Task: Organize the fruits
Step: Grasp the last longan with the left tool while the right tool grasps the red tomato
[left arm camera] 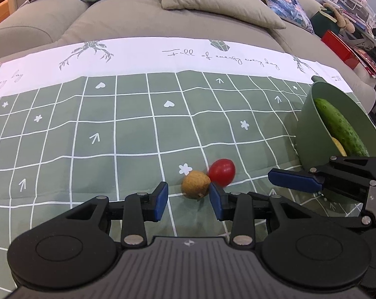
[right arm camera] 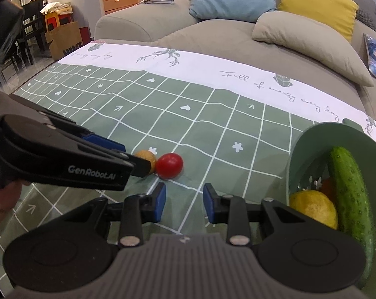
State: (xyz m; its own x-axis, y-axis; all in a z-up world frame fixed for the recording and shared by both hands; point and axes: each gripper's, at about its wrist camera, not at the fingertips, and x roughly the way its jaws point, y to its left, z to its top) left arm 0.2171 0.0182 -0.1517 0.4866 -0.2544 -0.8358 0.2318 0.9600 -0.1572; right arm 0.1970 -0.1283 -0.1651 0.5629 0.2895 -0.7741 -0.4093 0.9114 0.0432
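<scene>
A small brown round fruit [left arm camera: 196,184] and a red tomato [left arm camera: 221,171] lie touching on the green checked cloth. My left gripper [left arm camera: 188,199] is open just in front of the brown fruit, its right finger beside it. In the right wrist view the left gripper [right arm camera: 128,160] reaches in from the left and partly hides the brown fruit [right arm camera: 147,158], next to the tomato [right arm camera: 169,165]. My right gripper [right arm camera: 184,203] is open and empty, just short of the tomato. A green bowl [right arm camera: 310,144] at the right holds a cucumber [right arm camera: 349,194] and a lemon [right arm camera: 313,208].
The cloth [left arm camera: 88,129] covers a table in front of a beige sofa [left arm camera: 128,22] with cushions. The bowl [left arm camera: 310,134] stands near the table's right edge. Chairs and a cardboard box [right arm camera: 63,39] stand at the far left.
</scene>
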